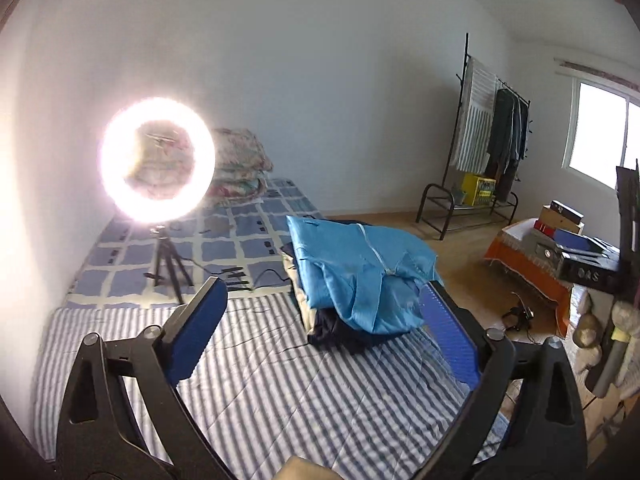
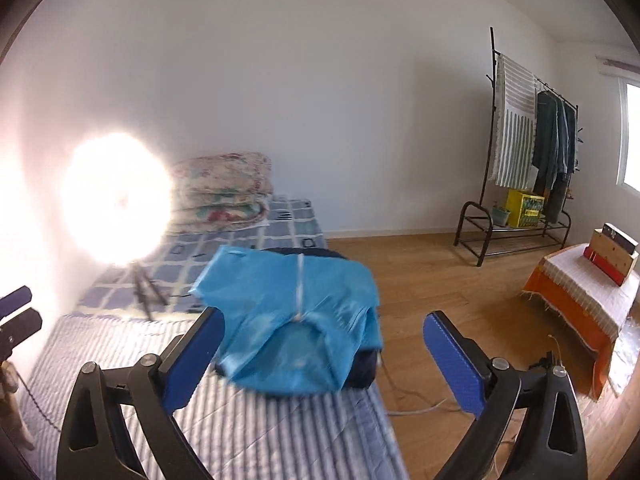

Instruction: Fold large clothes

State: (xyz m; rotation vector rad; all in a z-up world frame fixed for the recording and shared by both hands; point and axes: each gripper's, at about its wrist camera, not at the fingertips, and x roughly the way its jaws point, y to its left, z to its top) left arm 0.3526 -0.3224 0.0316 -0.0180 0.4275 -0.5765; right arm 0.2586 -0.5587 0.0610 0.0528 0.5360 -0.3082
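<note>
The right gripper fills the foreground, its two blue-padded fingers spread wide with nothing between them. Beyond them a folded blue garment (a white zip runs down its middle) lies on top of a dark folded item on a striped mattress. A glaring ring light stands at left on a tripod. Folded floral quilts sit against the wall, and a clothes rack stands at right on the wooden floor.

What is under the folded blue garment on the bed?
The blue garment tops a pile: a dark navy piece pokes out below, with a pale beige layer at the side. How many items lie underneath is hidden.
</note>
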